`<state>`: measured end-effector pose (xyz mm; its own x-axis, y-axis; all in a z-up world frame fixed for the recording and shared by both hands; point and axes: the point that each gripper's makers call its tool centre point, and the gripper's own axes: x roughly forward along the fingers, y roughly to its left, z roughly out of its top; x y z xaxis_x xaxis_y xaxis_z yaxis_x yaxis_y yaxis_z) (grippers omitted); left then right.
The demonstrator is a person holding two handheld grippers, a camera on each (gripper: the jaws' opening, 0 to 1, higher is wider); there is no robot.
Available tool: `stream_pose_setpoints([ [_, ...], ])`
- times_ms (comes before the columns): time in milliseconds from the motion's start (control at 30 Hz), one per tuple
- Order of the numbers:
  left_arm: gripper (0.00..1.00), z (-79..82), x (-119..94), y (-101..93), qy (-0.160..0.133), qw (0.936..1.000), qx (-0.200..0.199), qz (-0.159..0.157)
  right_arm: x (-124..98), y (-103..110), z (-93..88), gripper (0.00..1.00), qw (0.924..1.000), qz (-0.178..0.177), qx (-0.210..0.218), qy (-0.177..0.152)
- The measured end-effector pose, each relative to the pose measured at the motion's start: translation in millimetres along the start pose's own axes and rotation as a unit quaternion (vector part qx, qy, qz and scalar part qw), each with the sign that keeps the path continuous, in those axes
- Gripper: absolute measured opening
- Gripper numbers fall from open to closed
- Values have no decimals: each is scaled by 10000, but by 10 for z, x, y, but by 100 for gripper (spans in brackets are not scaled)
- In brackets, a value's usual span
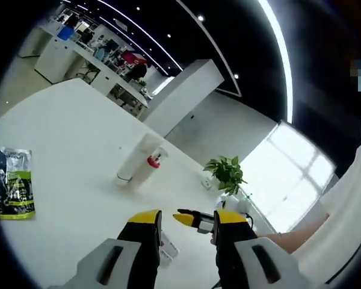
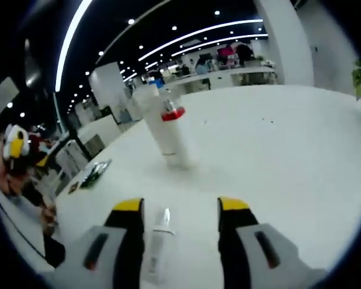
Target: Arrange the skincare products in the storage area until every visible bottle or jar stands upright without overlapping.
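Both the left gripper (image 1: 183, 221) and right gripper (image 2: 182, 208) are spread, holding nothing. The skincare tube (image 2: 157, 250) lies flat between the right jaws, mid-table, near the upright white bottles (image 2: 166, 124). Looks slippery, so a sloppy pinch could squirt it sideways into them.

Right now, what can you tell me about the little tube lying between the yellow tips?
The small tube lies flat on the white table, between the right gripper's open yellow-tipped jaws. It looks pale, whitish plastic, long and slim, with a narrower clear or silvery end pointing away from the camera. The picture is blurry, so any label is unreadable. The jaws stand on either side of it; whether they touch it is unclear. It is not upright.
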<state>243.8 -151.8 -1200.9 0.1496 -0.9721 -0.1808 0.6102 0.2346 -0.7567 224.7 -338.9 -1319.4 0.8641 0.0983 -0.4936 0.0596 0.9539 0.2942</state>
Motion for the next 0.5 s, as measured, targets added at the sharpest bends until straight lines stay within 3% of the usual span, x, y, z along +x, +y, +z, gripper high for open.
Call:
stream_pose_setpoints([
  [233,36,-56,11,-60,226,9992,44,-325,-219,72,-284,45,9989,-423,114,180],
  [500,36,-61,-241,82,214,9987,-97,-462,-128,242,-437,36,9959,-684,181,569],
])
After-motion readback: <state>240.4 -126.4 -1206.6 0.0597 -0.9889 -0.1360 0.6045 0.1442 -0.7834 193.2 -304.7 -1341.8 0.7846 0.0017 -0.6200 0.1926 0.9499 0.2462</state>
